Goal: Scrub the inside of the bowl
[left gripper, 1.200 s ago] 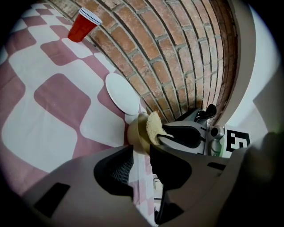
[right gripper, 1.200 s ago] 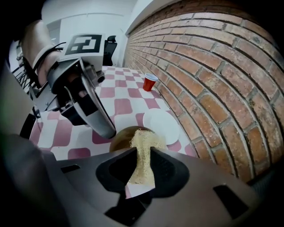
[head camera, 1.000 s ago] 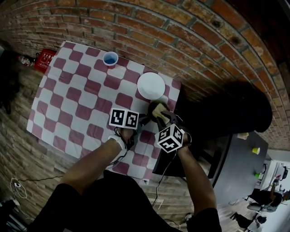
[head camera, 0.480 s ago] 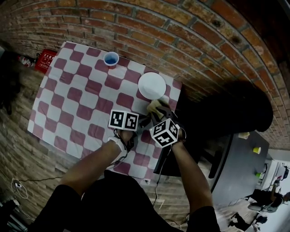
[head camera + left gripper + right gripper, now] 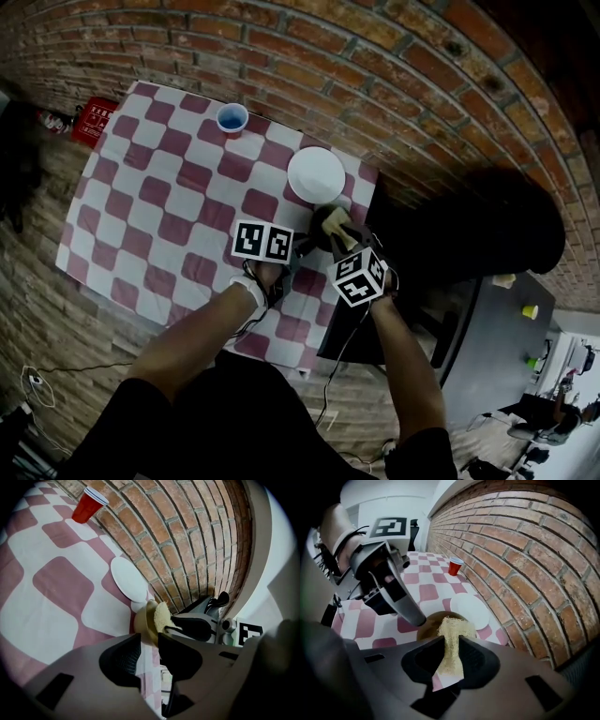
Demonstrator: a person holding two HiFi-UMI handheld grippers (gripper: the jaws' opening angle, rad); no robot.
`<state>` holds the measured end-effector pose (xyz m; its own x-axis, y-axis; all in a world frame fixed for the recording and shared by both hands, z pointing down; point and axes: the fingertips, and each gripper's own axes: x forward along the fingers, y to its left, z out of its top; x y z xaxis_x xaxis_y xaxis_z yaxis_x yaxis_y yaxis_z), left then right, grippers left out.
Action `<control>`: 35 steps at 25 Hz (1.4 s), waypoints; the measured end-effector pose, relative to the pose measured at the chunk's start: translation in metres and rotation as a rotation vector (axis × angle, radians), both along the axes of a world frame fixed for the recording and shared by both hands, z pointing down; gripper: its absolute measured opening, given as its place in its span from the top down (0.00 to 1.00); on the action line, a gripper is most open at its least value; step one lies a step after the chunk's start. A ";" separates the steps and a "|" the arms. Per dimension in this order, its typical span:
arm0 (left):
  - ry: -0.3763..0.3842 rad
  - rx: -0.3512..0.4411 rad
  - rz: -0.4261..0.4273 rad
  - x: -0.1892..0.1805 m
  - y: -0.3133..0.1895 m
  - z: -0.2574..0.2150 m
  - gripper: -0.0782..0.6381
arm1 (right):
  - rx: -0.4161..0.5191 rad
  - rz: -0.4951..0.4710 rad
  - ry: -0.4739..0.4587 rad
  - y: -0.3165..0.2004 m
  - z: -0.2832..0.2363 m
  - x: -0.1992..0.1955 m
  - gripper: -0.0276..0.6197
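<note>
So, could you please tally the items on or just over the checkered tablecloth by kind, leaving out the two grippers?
red cup: 1
white plate: 1
bowl: 1
sponge: 1
Total: 4

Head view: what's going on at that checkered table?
A person works with a claw in each hand at a checkered table by a brick wall. The left claw grips the rim of a tan bowl and holds it tilted. The right claw is shut on a yellow sponge, whose far end is in the bowl. A white plate and a red cup sit beyond, untouched.
</note>
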<state>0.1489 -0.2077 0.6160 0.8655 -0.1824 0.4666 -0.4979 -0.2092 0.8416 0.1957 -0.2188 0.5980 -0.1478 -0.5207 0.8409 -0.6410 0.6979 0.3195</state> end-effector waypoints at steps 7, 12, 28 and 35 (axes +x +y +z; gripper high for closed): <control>0.010 0.005 -0.021 -0.008 -0.004 -0.004 0.72 | 0.012 -0.059 -0.028 0.011 -0.001 -0.032 0.80; 0.028 0.002 -0.048 -0.016 -0.004 -0.010 0.72 | 0.005 0.044 -0.146 -0.010 0.001 -0.036 0.80; 0.023 -0.022 -0.043 -0.004 -0.006 -0.001 0.72 | -0.016 0.022 -0.085 0.011 0.001 -0.003 0.80; 0.014 -0.030 -0.048 -0.010 -0.003 0.002 0.72 | -0.012 0.027 -0.144 -0.003 0.009 -0.030 0.80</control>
